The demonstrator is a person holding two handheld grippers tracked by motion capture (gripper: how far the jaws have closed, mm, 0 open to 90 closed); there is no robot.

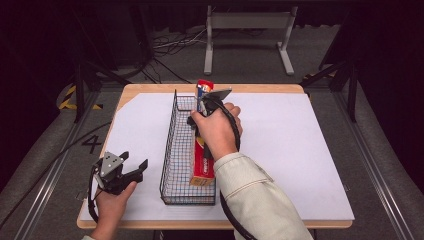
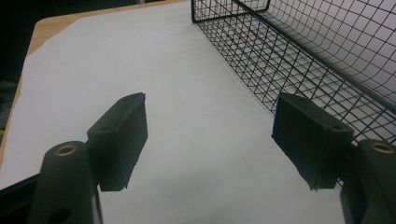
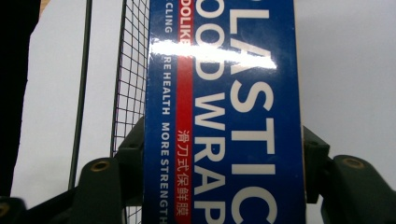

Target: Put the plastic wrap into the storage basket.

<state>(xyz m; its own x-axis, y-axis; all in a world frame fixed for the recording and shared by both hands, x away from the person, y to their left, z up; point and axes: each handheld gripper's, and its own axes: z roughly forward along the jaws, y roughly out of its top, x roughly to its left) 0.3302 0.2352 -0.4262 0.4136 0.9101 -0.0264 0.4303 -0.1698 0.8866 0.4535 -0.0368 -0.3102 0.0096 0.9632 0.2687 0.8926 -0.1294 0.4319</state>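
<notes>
A long box of plastic wrap (image 1: pixel 202 171), red and orange on its side and blue on its face (image 3: pixel 224 93), lies lengthwise along the right wall of a black wire basket (image 1: pixel 175 150). Its far end rises above the basket's rim. My right gripper (image 1: pixel 201 116) is shut on the box about halfway along, and both jaws press its sides in the right gripper view (image 3: pixel 224 154). My left gripper (image 1: pixel 136 171) hovers open and empty near the table's front left, just left of the basket. The basket's wall (image 2: pixel 303 60) runs past that gripper's right jaw, with white sheet under the gap (image 2: pixel 210 119).
A white sheet (image 1: pixel 295 145) covers the wooden table, whose bare edge (image 1: pixel 150 89) shows at the back. The basket stands in the middle and runs front to back. A grey metal stand (image 1: pixel 247 22) and cables lie on the floor beyond the table.
</notes>
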